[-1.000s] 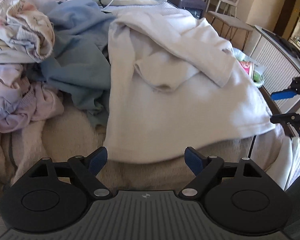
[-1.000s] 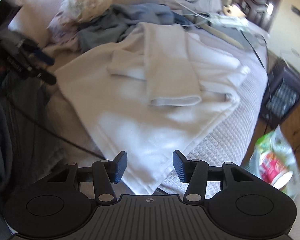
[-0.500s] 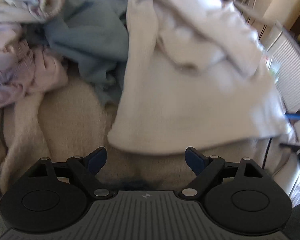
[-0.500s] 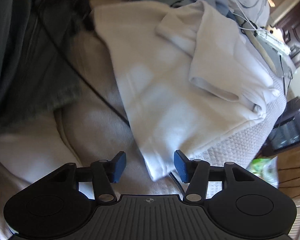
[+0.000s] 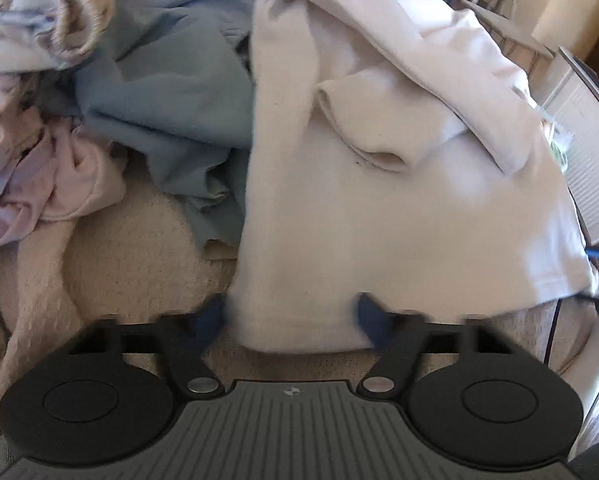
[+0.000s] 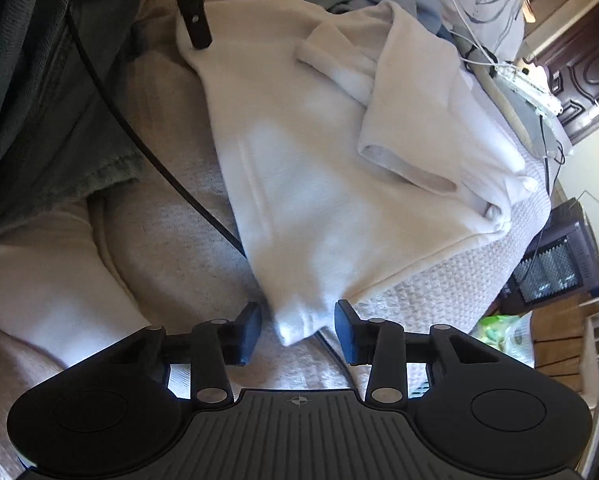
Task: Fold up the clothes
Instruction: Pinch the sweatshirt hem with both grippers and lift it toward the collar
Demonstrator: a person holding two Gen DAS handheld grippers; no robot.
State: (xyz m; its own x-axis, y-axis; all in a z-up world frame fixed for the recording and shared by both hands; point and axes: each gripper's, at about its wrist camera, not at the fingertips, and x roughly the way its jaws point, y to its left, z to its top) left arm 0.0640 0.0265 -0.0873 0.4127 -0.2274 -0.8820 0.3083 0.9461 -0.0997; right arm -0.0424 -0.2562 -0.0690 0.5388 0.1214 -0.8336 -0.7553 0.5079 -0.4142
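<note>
Left-wrist view: the white top (image 5: 399,208) is spread on the bed (image 5: 131,248), sleeves folded in. Its near hem corners are straddled by the left gripper (image 5: 289,314) and right gripper (image 6: 297,326), jaws just narrowed but not yet pinching. Next, both corners must be clamped and carried far.

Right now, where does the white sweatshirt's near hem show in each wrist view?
Left wrist: the white sweatshirt fills centre and right; its hem corner lies between the left gripper jaws.
Right wrist: it fills the centre; its other hem corner lies between the right gripper jaws.
Shared landmark: the folded sleeve cuff.
</note>
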